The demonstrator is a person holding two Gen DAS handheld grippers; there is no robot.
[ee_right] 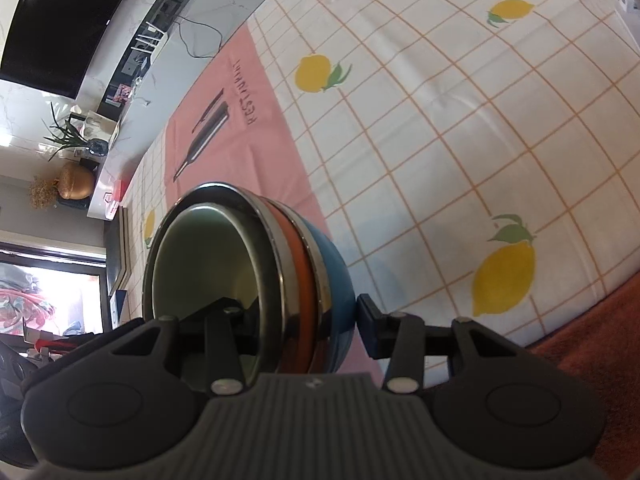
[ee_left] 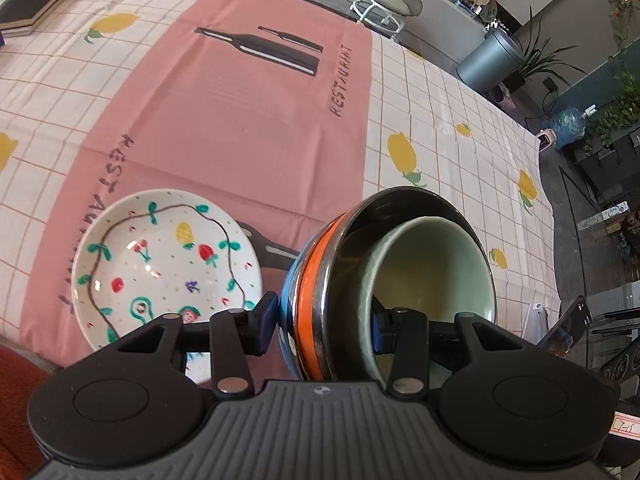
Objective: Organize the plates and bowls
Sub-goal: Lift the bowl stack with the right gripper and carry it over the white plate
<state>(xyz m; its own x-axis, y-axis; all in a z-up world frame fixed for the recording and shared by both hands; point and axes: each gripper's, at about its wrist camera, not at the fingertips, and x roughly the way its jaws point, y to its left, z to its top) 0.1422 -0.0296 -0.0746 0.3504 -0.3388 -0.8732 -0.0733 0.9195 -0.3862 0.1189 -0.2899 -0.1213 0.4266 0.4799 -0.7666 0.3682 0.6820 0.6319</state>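
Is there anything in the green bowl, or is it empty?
Empty. Both wrist views show the green bowl's bare inside; it sits nested in the steel bowl.

left wrist view: looks steeply down along its jaws, very close to the nested steel-rimmed blue and orange bowls [ee_left: 320,280].
right wrist view: same, from the opposite side.
shared: bowls [ee_right: 308,264], pink printed cloth [ee_left: 240,120] on worktop.

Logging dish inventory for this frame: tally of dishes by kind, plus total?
Bowls: 3, nested and held by both grippers: blue bowl, orange-banded steel bowl, green bowl
Plates: 1, painted plate on the pink mat
Total: 4
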